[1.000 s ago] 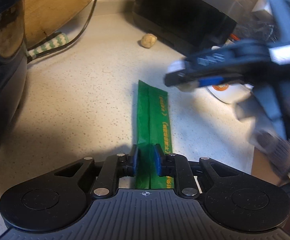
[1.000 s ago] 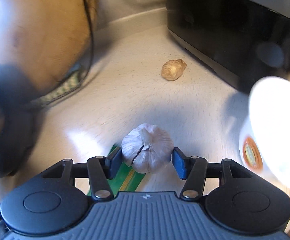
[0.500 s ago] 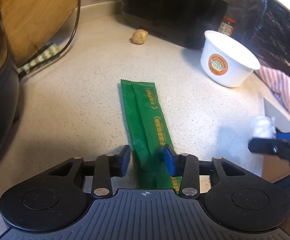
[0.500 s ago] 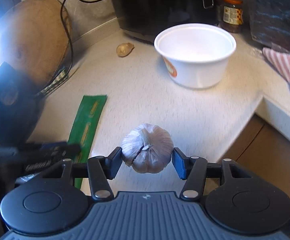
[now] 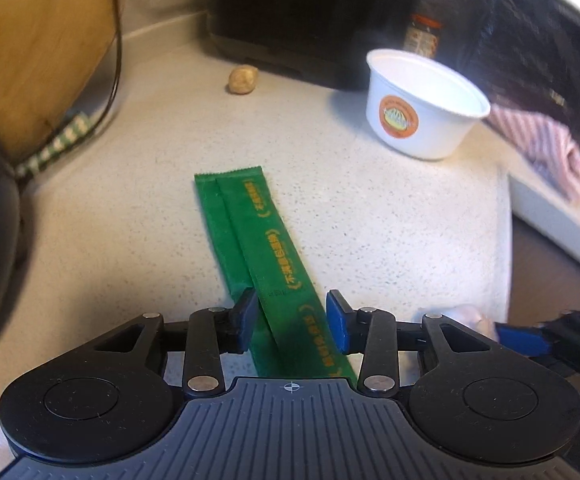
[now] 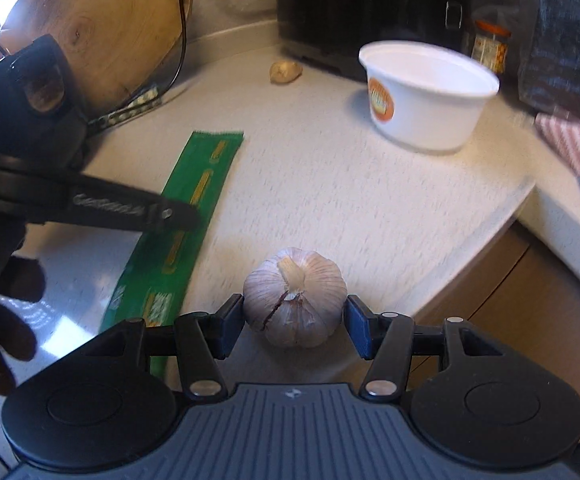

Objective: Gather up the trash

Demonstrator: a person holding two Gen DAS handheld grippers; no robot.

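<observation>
Lying between the parted left gripper [image 5: 291, 322], green wrapper [image 5: 250, 240], right gripper [image 6: 294, 326] clamping garlic [image 6: 294, 300]

Left claw [image 5: 291, 322] has just been closing slightly, pads apart; right claw [image 6: 294, 326] stands half-spread.

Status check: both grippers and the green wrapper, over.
Left gripper open, jaws just widened, straddling the green wrapper flat on the counter. Right gripper shut on garlic. White cup stands clear beyond.
</observation>
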